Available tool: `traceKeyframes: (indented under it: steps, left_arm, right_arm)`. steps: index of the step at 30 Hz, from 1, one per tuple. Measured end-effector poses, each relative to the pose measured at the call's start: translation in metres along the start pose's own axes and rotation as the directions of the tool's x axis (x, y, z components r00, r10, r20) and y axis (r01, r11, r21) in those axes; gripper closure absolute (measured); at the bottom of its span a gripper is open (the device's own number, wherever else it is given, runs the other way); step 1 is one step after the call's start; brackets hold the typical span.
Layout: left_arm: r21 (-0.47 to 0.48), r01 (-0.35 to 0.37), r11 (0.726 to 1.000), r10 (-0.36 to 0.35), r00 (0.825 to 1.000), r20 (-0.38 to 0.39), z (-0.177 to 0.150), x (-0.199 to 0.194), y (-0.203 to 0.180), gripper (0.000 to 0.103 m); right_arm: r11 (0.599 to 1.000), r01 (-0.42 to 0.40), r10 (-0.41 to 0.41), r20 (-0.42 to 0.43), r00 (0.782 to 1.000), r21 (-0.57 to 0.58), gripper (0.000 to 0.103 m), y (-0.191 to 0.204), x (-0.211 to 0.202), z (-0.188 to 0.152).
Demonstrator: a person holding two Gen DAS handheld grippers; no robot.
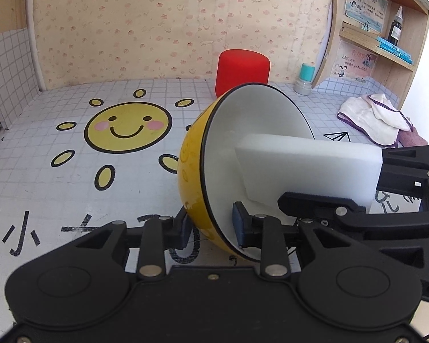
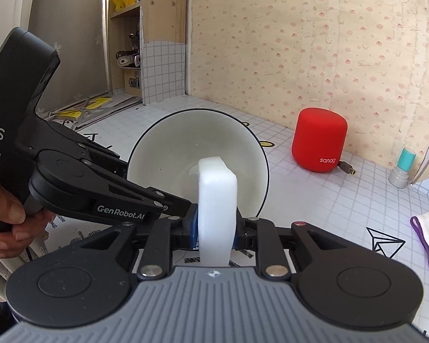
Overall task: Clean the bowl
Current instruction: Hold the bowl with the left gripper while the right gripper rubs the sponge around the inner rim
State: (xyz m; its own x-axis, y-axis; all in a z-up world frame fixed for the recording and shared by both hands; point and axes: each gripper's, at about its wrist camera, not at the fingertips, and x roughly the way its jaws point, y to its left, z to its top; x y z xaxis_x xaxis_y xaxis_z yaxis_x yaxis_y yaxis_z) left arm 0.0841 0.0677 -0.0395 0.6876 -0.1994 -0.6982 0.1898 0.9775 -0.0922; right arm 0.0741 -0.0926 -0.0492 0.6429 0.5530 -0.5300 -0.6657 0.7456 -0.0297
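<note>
A bowl (image 1: 194,165), yellow outside and white inside with a black rim, is held tilted on its side above the table. My left gripper (image 1: 211,228) is shut on its lower rim, one finger inside and one outside. My right gripper (image 2: 216,228) is shut on a white sponge block (image 2: 217,200), whose far end is inside the bowl (image 2: 186,148) against the white inner wall. In the left wrist view the sponge (image 1: 306,165) reaches in from the right, held by the right gripper (image 1: 377,183).
A red cylindrical speaker (image 2: 319,140) stands behind the bowl by the wall. A small teal-capped bottle (image 2: 401,168) stands by the shelf. A white cloth with purple trim (image 1: 377,117) lies at the right. The table (image 1: 71,194) has a sun drawing.
</note>
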Motion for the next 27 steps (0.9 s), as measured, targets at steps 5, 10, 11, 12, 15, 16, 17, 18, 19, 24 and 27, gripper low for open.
traceKeyframes:
  steps: [5,10,11,12,15,16,17,18,19,24,27]
  left_arm:
    - [0.005,0.017,1.0,-0.017,1.0,-0.002,-0.0008,0.0006,0.0028,0.071]
    - [0.015,0.023,1.0,-0.023,1.0,-0.004,-0.0011,0.0014,0.0035,0.07]
    - [0.019,0.026,0.999,-0.026,1.0,-0.003,-0.0017,0.0016,0.0037,0.07]
    - [0.02,0.029,0.999,-0.029,1.0,-0.002,-0.0023,0.0017,0.0042,0.07]
    - [0.018,0.035,0.999,-0.035,0.999,-0.001,-0.0029,0.0019,0.0057,0.07]
    - [0.02,0.035,0.999,-0.035,0.999,-0.001,-0.0029,0.002,0.0057,0.07]
    - [0.022,0.035,0.999,-0.035,0.999,-0.002,-0.0029,0.002,0.0057,0.07]
    - [0.024,0.035,0.999,-0.035,0.999,-0.003,-0.0027,0.002,0.0054,0.07]
    - [0.026,0.034,0.999,-0.034,0.999,-0.005,-0.0025,0.002,0.0051,0.069]
    - [0.033,0.039,0.999,-0.038,0.999,-0.015,-0.0018,0.0011,0.006,0.069]
    - [0.052,0.038,0.998,-0.037,0.999,-0.027,-0.0007,0.0007,0.0056,0.068]
  right_arm:
    - [0.997,0.074,-0.073,0.047,0.996,-0.014,0.081,0.0042,-0.0002,0.0053]
    - [0.998,0.055,-0.055,0.013,0.998,-0.024,0.081,0.0058,0.0029,0.0037]
    - [0.999,0.043,-0.043,0.0,0.999,-0.023,0.081,0.0061,0.0036,0.0026]
    - [1.0,0.023,-0.024,-0.01,1.0,-0.012,0.081,0.0061,0.0036,0.0012]
    - [0.999,-0.045,0.045,-0.033,0.998,0.018,0.081,0.0069,0.0019,-0.002]
    - [0.997,-0.069,0.07,-0.041,0.997,0.022,0.081,0.0079,0.001,-0.0026]
    - [0.998,-0.06,0.061,-0.04,0.997,0.027,0.081,0.0077,0.0009,-0.0023]
    - [0.998,-0.05,0.051,-0.039,0.998,0.032,0.081,0.0076,0.0009,-0.002]
    - [0.999,-0.04,0.041,-0.038,0.998,0.037,0.081,0.0075,0.0008,-0.0017]
    - [0.998,0.058,-0.058,0.007,0.998,0.023,0.081,0.0087,-0.0029,0.0046]
    - [0.998,0.066,-0.066,0.016,0.998,0.02,0.08,0.0072,-0.0046,0.0064]
